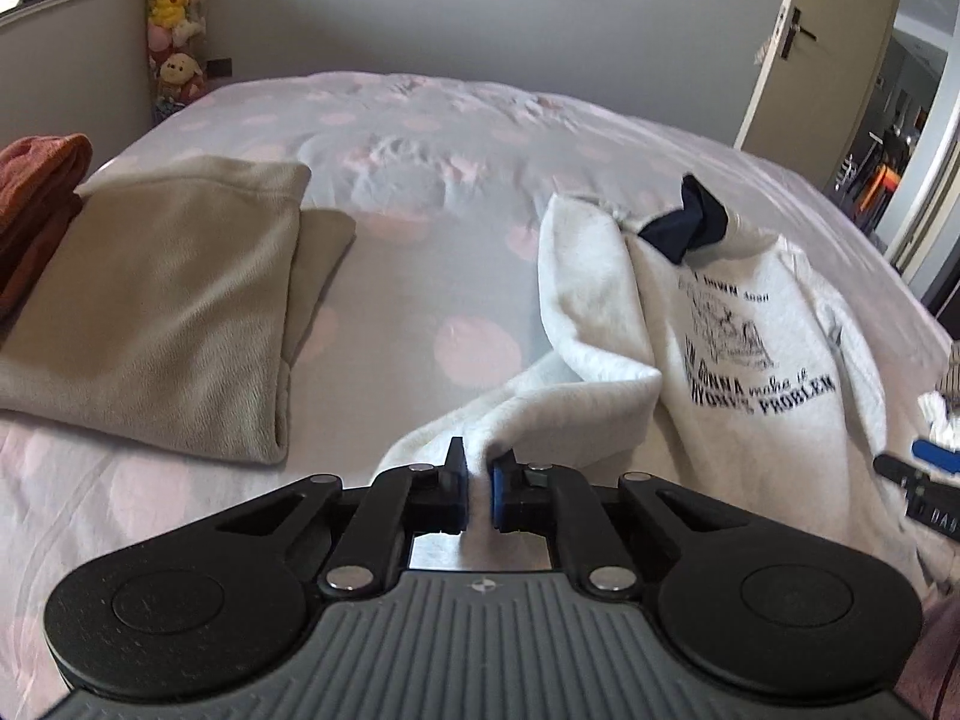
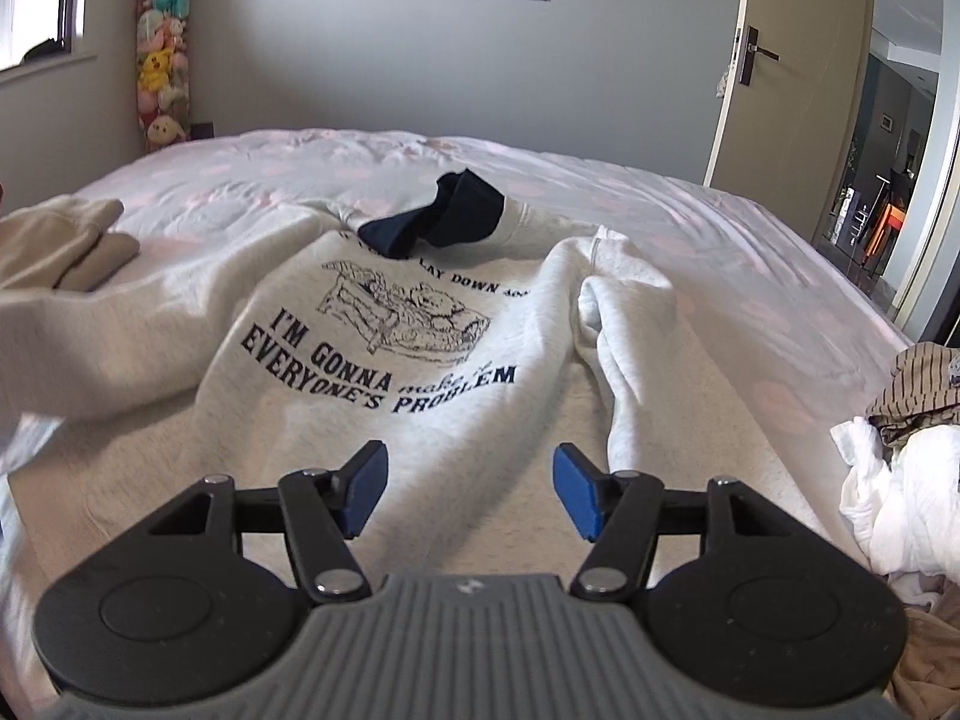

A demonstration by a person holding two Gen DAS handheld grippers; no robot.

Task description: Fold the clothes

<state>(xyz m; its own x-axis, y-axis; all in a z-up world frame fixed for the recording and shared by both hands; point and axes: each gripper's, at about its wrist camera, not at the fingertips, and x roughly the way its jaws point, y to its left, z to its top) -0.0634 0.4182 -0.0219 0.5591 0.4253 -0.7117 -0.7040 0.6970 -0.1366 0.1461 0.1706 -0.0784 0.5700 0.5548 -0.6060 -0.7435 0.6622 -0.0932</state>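
Observation:
A white sweatshirt [image 2: 456, 360] with dark printed lettering and a navy collar lies spread on the bed, front side up. In the left wrist view the same sweatshirt [image 1: 750, 348] lies to the right, its left sleeve trailing toward me. My left gripper [image 1: 478, 489] is shut on the end of that sleeve, white fabric pinched between the blue pads. My right gripper [image 2: 470, 495] hovers open over the sweatshirt's lower hem, nothing between its fingers. The right gripper's tip [image 1: 918, 468] shows at the right edge of the left wrist view.
A folded beige garment [image 1: 162, 312] lies on the bed's left side, with a rust-coloured one [image 1: 36, 204] beyond it. A heap of unfolded clothes [image 2: 900, 468] sits at the right. The bed [image 1: 420, 192] has a pale cover with pink dots. A door [image 2: 792, 72] stands open at the right.

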